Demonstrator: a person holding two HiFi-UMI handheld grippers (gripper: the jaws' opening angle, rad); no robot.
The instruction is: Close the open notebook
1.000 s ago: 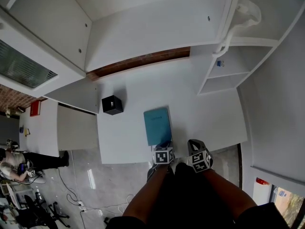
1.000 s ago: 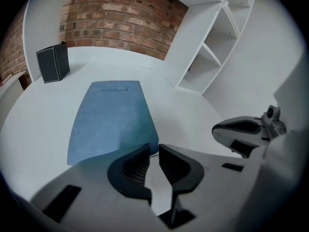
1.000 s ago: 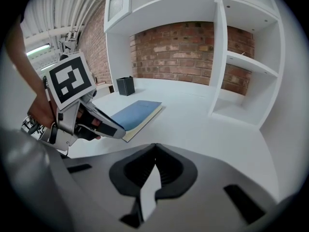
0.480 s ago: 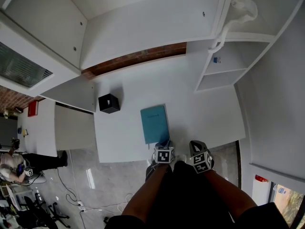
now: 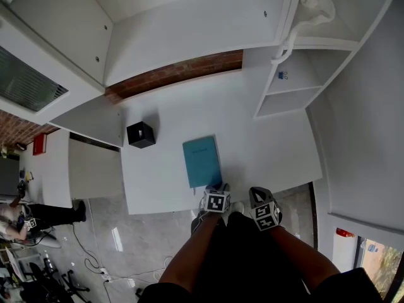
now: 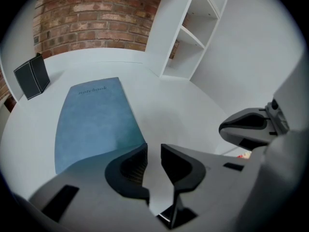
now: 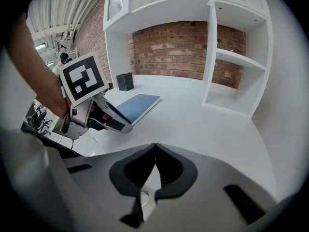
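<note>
Dark-grey left claw [image 6: 153, 149]: jaws a little apart and opening, nothing between them, only bare white surface [image 5: 265, 137] in the gap. It sits at the near right corner of the notebook [image 6: 94, 117]; can't tell if a jaw touches the cover. Right claw [image 7: 154, 146]: jaws together, empty, just right of the left one, above the near edge of the surface.

Notebook: teal, lies flat and closed, cover up with its printed title at the far end, near-centre of the surface. Black box [image 5: 140, 134] far left of it, well apart. White shelf unit [image 5: 284, 87] at far right, brick wall [image 7: 178, 47] behind.

Judgement: closing looks done; the step in hand is the release. To do it well:
- let the jaws spread clear of the cover edge before any pull-back
- back off toward the near side and up, not across the book, so the cover isn't dragged or lifted
- keep the right claw clear of the notebook
</note>
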